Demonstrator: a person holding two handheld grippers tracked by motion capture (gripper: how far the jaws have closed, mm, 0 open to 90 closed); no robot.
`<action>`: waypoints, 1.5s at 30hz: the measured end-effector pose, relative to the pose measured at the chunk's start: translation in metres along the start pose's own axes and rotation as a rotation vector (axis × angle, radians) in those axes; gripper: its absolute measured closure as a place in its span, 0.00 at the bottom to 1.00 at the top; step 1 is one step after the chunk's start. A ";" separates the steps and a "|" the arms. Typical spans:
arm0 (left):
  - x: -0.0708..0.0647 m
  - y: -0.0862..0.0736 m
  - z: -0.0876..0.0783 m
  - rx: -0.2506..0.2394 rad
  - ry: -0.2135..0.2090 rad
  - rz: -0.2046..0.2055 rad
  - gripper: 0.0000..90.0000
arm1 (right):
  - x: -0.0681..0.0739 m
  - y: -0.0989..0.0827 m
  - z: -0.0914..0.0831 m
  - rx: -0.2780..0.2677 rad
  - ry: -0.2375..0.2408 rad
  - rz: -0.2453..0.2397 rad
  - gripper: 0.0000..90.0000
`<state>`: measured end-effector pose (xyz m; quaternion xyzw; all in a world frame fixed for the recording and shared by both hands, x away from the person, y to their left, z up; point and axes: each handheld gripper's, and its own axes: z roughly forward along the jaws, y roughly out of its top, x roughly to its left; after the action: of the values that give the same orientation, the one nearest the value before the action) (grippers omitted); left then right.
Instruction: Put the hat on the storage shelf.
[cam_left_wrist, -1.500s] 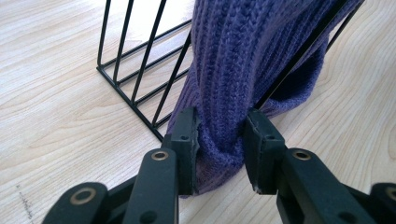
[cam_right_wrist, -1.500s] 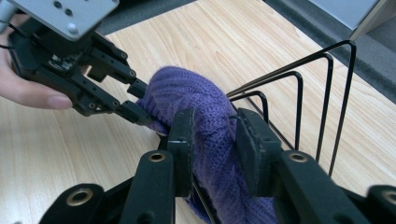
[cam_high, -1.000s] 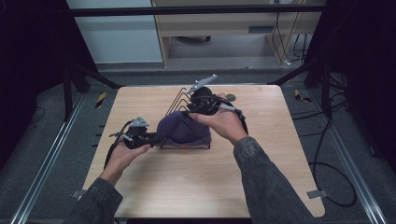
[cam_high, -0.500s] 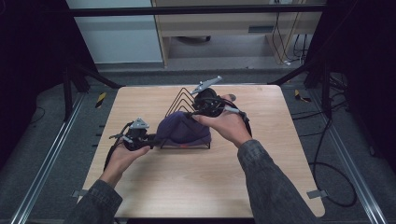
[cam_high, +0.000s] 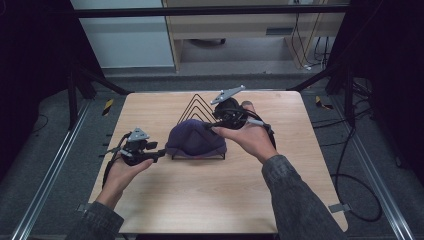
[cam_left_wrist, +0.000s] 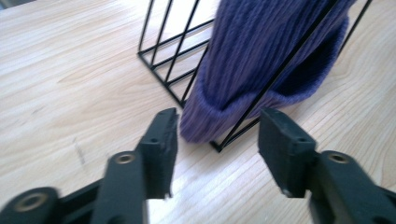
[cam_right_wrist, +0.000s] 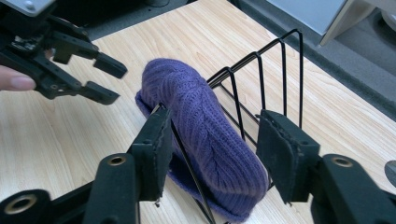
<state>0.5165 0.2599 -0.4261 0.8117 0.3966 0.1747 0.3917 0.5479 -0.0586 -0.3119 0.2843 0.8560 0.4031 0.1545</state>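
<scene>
Both tools barely shift since a second ago; right tool (cam_high: 216, 123) edges nearer the purple ribbed knit beanie (cam_high: 196, 140). Beanie sits wedged in the black wire triangular rack (cam_high: 198, 106) mid light wooden surface (cam_high: 210, 195), long axis running left-right. My left tool (cam_high: 159, 152) hangs just beside its left end, jaws wide, empty. Right tool over the right end, jaws wide, straddling a rack wire, holding nothing.
</scene>
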 end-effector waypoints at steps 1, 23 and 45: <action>0.001 -0.003 -0.001 -0.001 0.006 -0.020 0.48 | 0.000 -0.001 -0.001 -0.001 -0.004 0.002 0.47; 0.017 -0.047 0.002 0.109 0.135 -0.082 0.11 | -0.009 -0.019 -0.038 -0.055 -0.122 0.053 0.19; 0.025 -0.056 0.004 0.120 0.143 -0.105 0.06 | -0.041 -0.085 -0.073 -0.041 -0.197 0.167 0.10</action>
<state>0.5059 0.2987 -0.4722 0.7971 0.4754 0.1874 0.3217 0.5134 -0.1712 -0.3305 0.3896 0.8016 0.4022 0.2097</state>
